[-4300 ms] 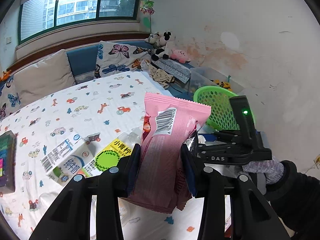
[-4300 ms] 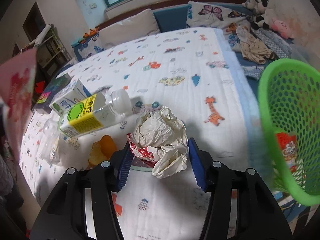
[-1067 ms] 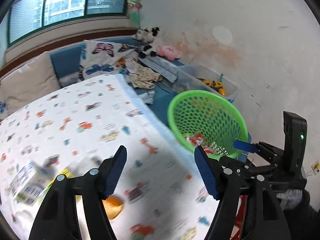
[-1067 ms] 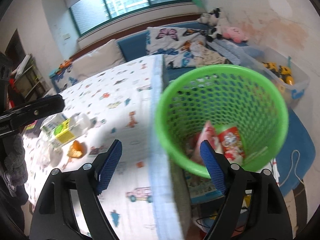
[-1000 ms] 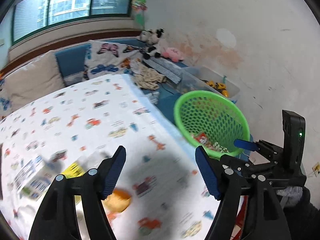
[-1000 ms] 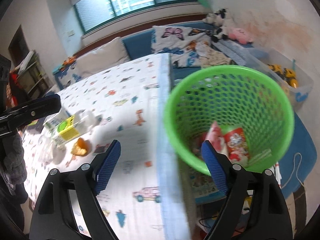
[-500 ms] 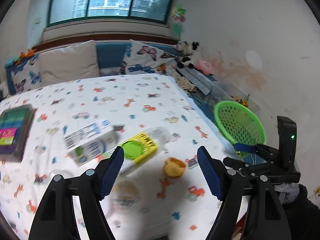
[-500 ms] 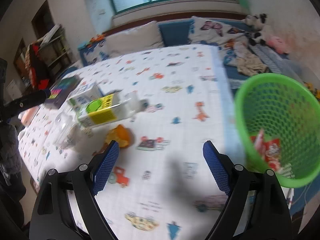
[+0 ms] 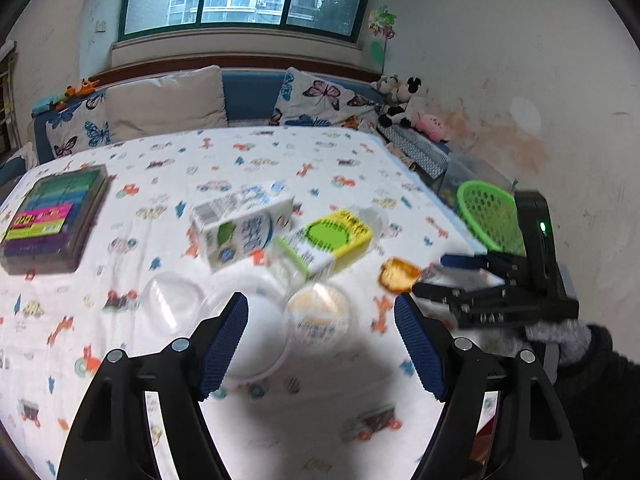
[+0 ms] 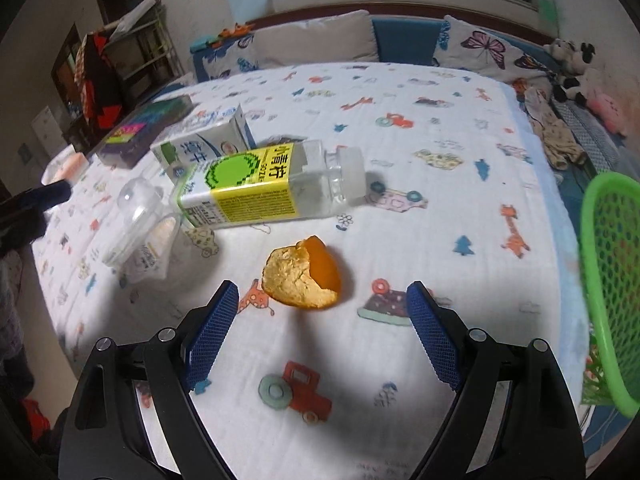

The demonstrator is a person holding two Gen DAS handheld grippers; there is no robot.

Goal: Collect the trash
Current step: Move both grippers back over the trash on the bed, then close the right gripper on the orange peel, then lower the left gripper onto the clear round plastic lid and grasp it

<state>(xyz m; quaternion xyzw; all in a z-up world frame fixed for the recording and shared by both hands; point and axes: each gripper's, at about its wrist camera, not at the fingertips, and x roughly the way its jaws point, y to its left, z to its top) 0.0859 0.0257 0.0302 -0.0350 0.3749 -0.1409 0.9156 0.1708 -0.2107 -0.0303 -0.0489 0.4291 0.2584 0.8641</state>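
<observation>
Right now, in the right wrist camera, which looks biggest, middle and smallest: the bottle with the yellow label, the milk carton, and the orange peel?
1. Bottle with the yellow label: largest.
2. and 3. Milk carton and orange peel: I won't rank these. The carton is partly hidden behind the bottle, and the peel lies much nearer the camera, so they look alike.

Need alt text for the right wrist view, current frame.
Open right gripper hovers over a piece of orange peel on a cartoon-print bedsheet. Behind it lie a clear bottle with a yellow-green label and a milk carton; a green basket stands at right.
</observation>
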